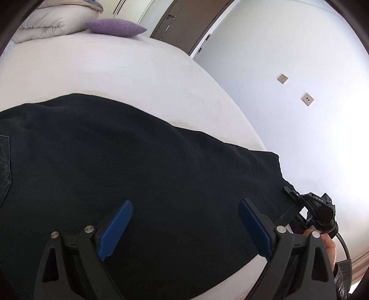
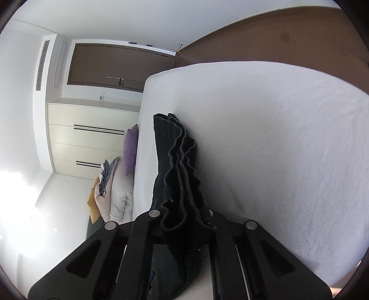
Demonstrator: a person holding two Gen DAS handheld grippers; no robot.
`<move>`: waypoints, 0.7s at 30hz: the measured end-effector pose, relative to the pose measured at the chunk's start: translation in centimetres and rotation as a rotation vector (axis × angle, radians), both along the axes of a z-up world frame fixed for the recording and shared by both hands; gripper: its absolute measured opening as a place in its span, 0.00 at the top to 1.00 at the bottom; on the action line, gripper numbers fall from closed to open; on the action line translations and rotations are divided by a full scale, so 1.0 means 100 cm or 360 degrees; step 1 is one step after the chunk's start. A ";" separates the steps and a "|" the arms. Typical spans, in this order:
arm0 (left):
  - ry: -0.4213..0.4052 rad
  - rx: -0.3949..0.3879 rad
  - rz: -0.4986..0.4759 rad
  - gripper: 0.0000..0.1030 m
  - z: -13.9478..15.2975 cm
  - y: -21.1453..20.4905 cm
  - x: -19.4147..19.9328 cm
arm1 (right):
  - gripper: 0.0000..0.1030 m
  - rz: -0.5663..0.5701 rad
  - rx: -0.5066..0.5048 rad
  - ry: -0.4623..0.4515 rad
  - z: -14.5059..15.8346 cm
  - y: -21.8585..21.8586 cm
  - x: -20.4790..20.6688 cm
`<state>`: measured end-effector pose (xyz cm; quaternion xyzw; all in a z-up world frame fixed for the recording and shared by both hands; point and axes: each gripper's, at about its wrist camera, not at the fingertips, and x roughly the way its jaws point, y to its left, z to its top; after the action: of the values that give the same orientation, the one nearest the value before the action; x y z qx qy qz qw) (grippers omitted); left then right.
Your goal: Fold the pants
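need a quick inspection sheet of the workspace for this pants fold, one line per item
surface: white bed sheet, smooth where bare.
job's things: black pants spread flat across the bed; one bunched, layered edge runs into the right gripper.
clutter: purple cushion and folded pale bedding at the far end of the bed.
grippers: left gripper open above the pants, blue fingers wide apart; right gripper shut on the pants' edge.
cables: a black cable loops by the right gripper's handle.
surroundings: white wall with two wall plates, brown door, cream drawers.
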<state>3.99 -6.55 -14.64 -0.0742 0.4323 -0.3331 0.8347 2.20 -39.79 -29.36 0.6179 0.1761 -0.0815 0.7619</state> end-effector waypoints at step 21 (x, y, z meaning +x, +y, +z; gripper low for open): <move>0.0367 -0.0565 0.0036 0.00 -0.012 0.022 0.034 | 0.95 0.0941 -0.1989 0.0318 0.118 0.252 0.044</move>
<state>7.43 -4.32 -15.86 -0.2625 0.4586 -0.3838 0.7573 6.60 -14.56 -17.59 -0.0204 0.3261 -0.0132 0.9450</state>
